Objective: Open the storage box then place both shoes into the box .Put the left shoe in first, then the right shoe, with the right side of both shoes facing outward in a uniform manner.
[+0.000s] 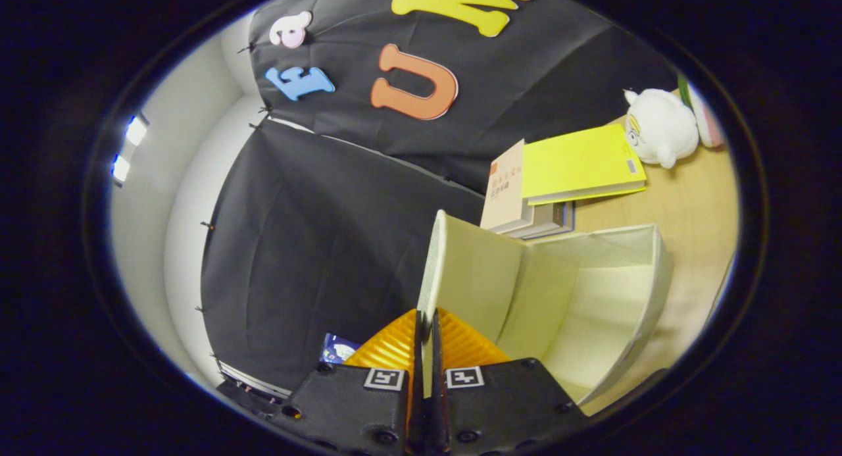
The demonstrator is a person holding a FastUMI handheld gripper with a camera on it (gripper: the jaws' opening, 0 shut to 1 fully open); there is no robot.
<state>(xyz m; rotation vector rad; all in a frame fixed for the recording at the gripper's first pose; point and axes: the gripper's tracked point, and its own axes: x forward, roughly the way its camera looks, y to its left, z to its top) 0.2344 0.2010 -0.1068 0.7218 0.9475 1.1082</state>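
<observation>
The cream storage box [612, 298] lies ahead and to the right of my fingers, its hollow inside showing bare. Its lid [470, 272] stands swung up, edge-on to me, and the lid's rim runs down between my two fingers. My gripper [426, 324] is shut on that lid edge, with both fingers pressed against it. The view is rolled sideways, so the table runs up the right side.
A stack of books [566, 173] with a yellow one on top lies just beyond the box on the wooden table [691, 206]. A white plush toy [661, 127] sits past the books. A small blue packet [337, 348] lies left of my fingers.
</observation>
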